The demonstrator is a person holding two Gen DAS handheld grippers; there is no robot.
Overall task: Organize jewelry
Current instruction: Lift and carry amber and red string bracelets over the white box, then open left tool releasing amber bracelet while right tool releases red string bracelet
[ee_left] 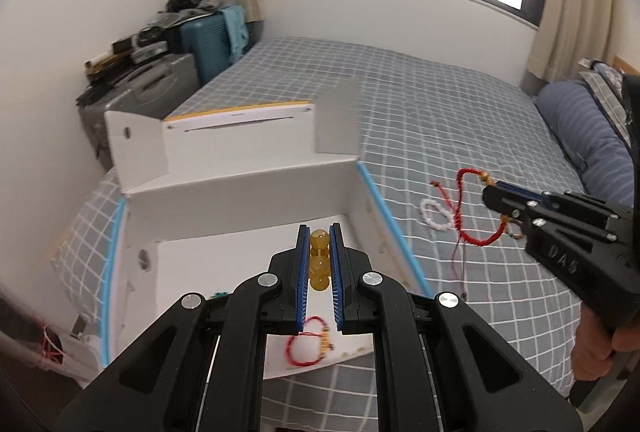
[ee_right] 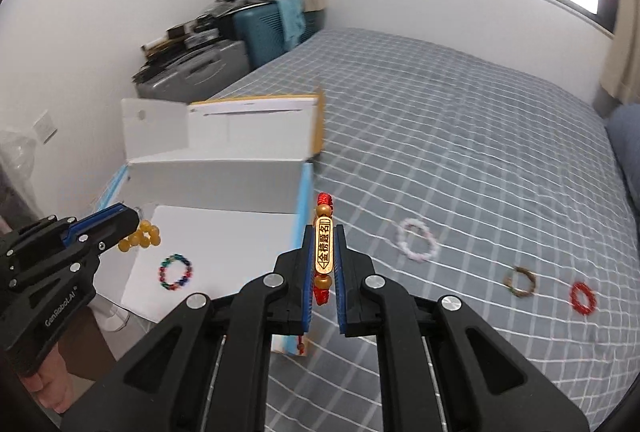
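A: Left gripper [ee_left: 319, 260] is clamping the yellow amber-bead bracelet [ee_left: 319, 259], hanging over the open white cardboard box [ee_right: 216, 168]. The beads' long axis is running straight along the fingers, and the box floor is lying directly below, so the left one is nearer the drop.

B: Right gripper [ee_right: 323, 252] is pinching the red braided cord bracelet with a gold engraved bar [ee_right: 323, 249]. The bar is lying lengthwise between the pads, over the checked grey bedsheet [ee_right: 460, 152] just beside the box's blue-edged right wall, so the box is sitting to its left.

A: Counting now. In the box: one multicoloured bead bracelet [ee_right: 175, 271] and one thin red string bracelet [ee_left: 306, 342].

B: On the sheet: one white-pink bead bracelet [ee_right: 417, 241], one brown-green bead bracelet [ee_right: 519, 281], one red bead bracelet [ee_right: 583, 297]. Three loose, well apart from both grippers.

A: So seven bracelets, two held, one box. Guessing the left drops first.
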